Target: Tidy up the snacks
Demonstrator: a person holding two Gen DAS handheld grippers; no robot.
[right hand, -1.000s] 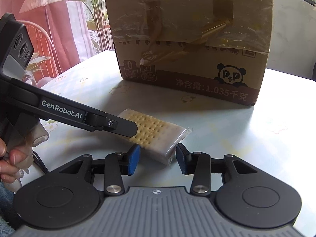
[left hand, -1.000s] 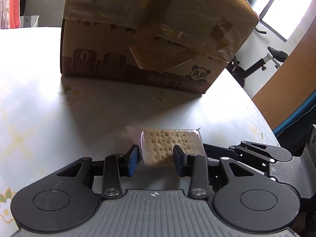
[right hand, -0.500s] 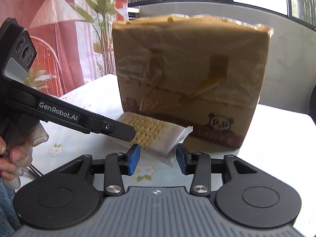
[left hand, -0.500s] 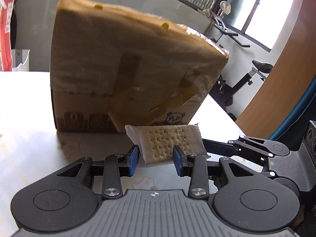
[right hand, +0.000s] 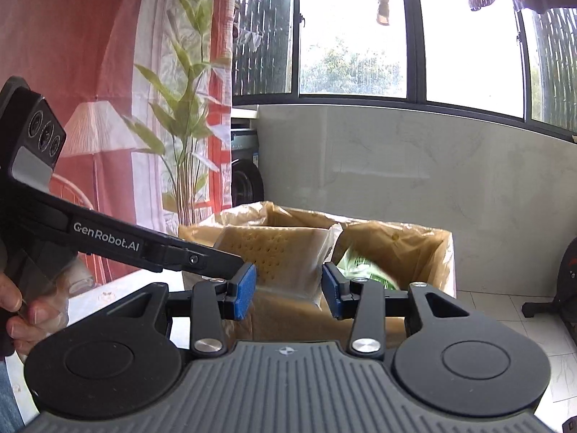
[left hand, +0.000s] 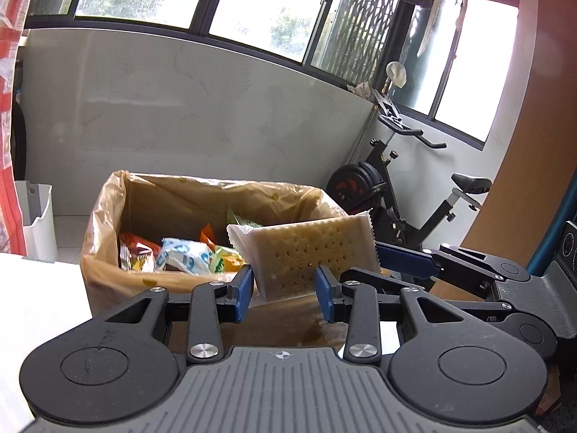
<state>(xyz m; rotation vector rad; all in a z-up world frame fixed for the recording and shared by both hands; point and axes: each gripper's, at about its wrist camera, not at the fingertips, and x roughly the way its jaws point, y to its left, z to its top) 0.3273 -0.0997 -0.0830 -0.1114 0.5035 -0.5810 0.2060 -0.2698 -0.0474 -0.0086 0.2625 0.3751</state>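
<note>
1. Above the open box, we hold one cracker pack between both hand-held grippers, level with the box's rim and on its near side.
2. Our left hand-held gripper is nearly closed, its blue pads pressing the pack's near end from either side.
3. Our right hand-held gripper is partly closed on the other end; in its own view the pack sits between the pads, with the left gripper's finger reaching in from the left.
4. We judge the pack light but fragile: stiff crackers in thin, slick film. A hard squeeze could snap them, and the film could slide on the pads.
5. The flat faces near each short end look like the best hold, where the stack is firm. The crimped seal at the edge is too flimsy to carry it.
6. Both hand-held grippers point slightly downward toward the box, coming in from two sides so their fingers nearly cross at the pack. A hand grips the left handle at the edge of the right view.
7. Inside the box lie other snacks, loose and mixed, in a plastic liner.
8. Next, we judge, the pack goes forward over the rim and down among them, one gripper letting go first.
</note>
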